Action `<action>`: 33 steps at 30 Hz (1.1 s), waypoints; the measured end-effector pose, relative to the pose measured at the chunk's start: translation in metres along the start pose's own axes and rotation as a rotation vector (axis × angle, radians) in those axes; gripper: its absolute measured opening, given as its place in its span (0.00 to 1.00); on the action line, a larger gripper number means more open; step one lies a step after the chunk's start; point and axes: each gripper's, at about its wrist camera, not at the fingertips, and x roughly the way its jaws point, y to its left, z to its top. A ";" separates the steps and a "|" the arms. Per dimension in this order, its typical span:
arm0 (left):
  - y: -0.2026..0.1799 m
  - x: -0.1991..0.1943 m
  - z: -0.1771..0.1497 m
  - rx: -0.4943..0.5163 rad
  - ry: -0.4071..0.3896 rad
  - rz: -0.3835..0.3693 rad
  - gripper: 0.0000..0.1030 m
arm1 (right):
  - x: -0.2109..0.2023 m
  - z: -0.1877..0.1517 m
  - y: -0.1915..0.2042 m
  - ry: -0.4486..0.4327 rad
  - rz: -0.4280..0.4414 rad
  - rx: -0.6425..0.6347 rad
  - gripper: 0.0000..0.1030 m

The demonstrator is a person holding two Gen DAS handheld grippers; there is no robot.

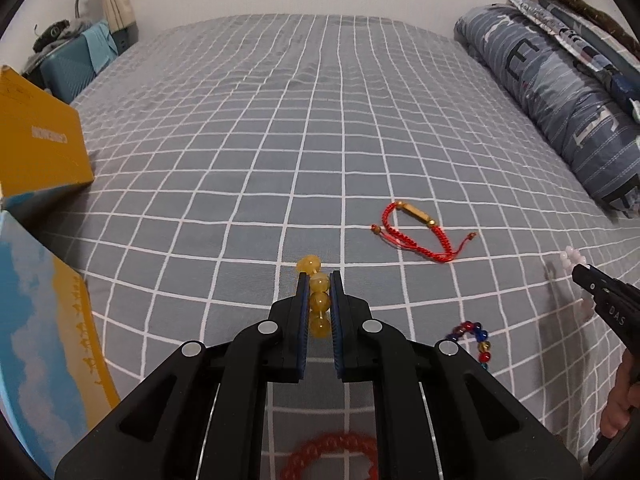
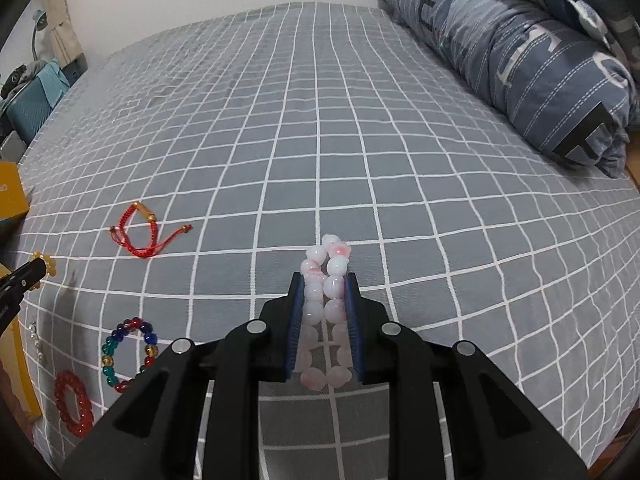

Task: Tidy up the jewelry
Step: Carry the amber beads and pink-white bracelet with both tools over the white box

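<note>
My left gripper (image 1: pixel 319 278) is shut on a yellow bead bracelet (image 1: pixel 319 300) and holds it above the grey checked bedsheet (image 1: pixel 280 140). My right gripper (image 2: pixel 323 280) is shut on a pale pink bead bracelet (image 2: pixel 325 280). A red cord bracelet with a gold tube (image 1: pixel 416 232) lies on the sheet ahead, also in the right wrist view (image 2: pixel 144 232). A multicoloured bead bracelet (image 2: pixel 128 354) and a red bead bracelet (image 2: pixel 74 408) lie on the sheet at lower left. A small silver chain (image 2: pixel 37 342) lies near them.
A yellow and blue open box (image 1: pixel 40 152) with its lid (image 1: pixel 48 344) stands at the left edge of the bed. A rolled blue quilt (image 2: pixel 520 56) lies along the right side. A teal suitcase (image 1: pixel 68 68) stands beyond the bed at far left.
</note>
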 end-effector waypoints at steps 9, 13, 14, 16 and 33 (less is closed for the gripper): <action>0.000 -0.038 -0.003 0.009 -0.041 0.001 0.09 | -0.033 -0.004 0.008 -0.045 0.002 -0.015 0.19; 0.001 -0.056 -0.003 0.011 -0.059 0.001 0.09 | -0.051 -0.005 0.012 -0.066 0.008 -0.019 0.19; 0.001 -0.060 -0.003 0.012 -0.063 0.001 0.09 | -0.054 -0.004 0.013 -0.070 0.008 -0.020 0.19; 0.003 -0.070 -0.003 0.007 -0.073 0.001 0.09 | -0.065 -0.004 0.017 -0.083 0.011 -0.026 0.19; 0.056 -0.154 -0.017 -0.057 -0.147 0.039 0.09 | -0.136 -0.005 0.082 -0.167 0.064 -0.110 0.19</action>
